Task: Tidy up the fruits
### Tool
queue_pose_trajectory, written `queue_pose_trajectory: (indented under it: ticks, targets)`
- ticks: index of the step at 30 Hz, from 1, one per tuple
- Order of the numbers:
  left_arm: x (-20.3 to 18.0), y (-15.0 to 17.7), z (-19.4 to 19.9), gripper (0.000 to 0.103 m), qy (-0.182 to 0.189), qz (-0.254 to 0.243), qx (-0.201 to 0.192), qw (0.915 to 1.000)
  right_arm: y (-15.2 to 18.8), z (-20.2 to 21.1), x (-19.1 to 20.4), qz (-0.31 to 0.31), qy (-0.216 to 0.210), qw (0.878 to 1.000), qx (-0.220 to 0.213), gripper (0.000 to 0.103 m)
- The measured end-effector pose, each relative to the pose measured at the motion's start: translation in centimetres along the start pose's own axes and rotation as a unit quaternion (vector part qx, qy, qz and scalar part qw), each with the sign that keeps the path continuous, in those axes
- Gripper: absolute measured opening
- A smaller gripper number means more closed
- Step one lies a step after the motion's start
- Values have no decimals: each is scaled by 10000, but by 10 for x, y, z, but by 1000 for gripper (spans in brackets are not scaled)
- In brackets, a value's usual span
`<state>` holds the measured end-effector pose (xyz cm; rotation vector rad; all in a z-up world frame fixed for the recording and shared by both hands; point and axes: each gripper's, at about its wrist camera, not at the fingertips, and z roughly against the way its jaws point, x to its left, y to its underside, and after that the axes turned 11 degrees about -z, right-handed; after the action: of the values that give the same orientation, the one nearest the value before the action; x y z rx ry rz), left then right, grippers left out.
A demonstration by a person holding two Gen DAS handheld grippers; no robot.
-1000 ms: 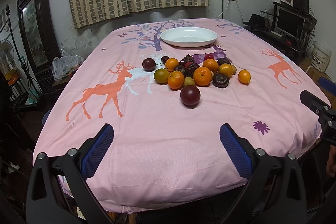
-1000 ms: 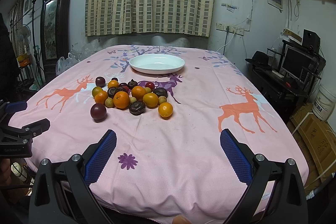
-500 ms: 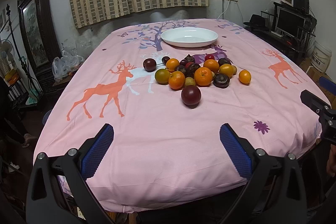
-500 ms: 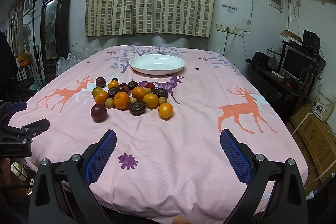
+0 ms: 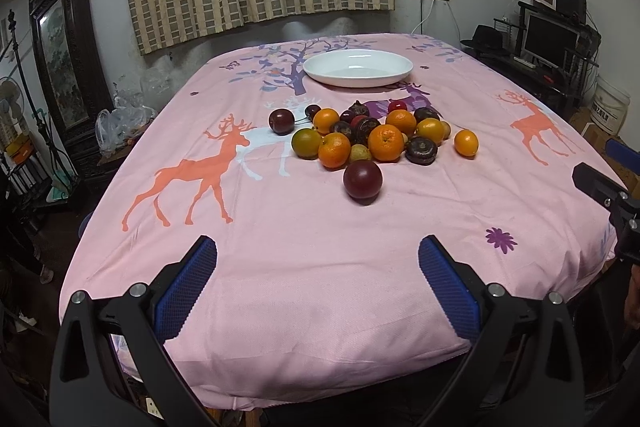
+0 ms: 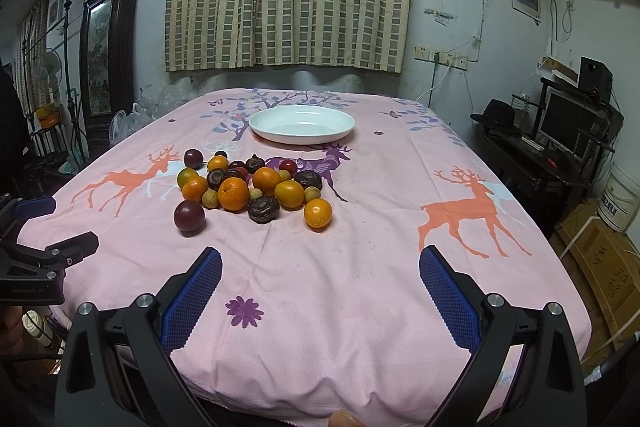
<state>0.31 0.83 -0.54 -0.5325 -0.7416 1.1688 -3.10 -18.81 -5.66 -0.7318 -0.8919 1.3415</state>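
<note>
So nothing's been picked up yet. Both the left gripper (image 5: 316, 283) and the right gripper (image 6: 320, 291) hover at the near edge of the bench (image 5: 360, 247), jaws spread wide with nothing between the blue pads.

The fruit pile (image 5: 372, 137) sits mid-bench on the pink deer cloth, loose and mixed: oranges, dark plum-looking ones, a couple of small yellowish ones, some wrinkly dark things I can't identify. The white plate (image 5: 358, 67) is further back, just beyond the pile and empty, so I'd guess that's where stuff goes.

2 easy targets, in my opinion. The dark red plum (image 5: 362, 179) sits on its own, nearest the left gripper. The small orange (image 6: 318, 213) sits a bit apart on the pile's right side, handy for the right gripper.

Handling-wise: everything here is round and will roll if nudged, especially on cloth. Plums are probably smooth-skinned and bruise easily, so a gentle squeeze across the widest part. Oranges should be firmer and grippier. I'd take the loners first, since digging into the middle risks scattering the neighbours.
</note>
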Motion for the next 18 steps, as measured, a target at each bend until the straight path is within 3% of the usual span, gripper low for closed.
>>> queue_pose_trajectory:
  ticks: [4,7,9,12,18]
  targets:
    - [6,-1,-23,99,158,63,62,9998,-15,-32,-3,-21,-241,9997,68,99]
    - [8,-4,-46,95,303,55,117,9995,-28,-71,-2,95,-306,9990,321,83]
    - [7,-8,-61,73,450,-25,218,9987,-35,-101,-1,163,-288,9974,639,63]
    - [8,-13,-89,66,738,-45,468,9962,-44,-141,3,292,-416,9918,1169,48]
    - [6,-25,-119,66,1162,-14,639,9912,-45,-186,15,715,-408,9821,1696,48]
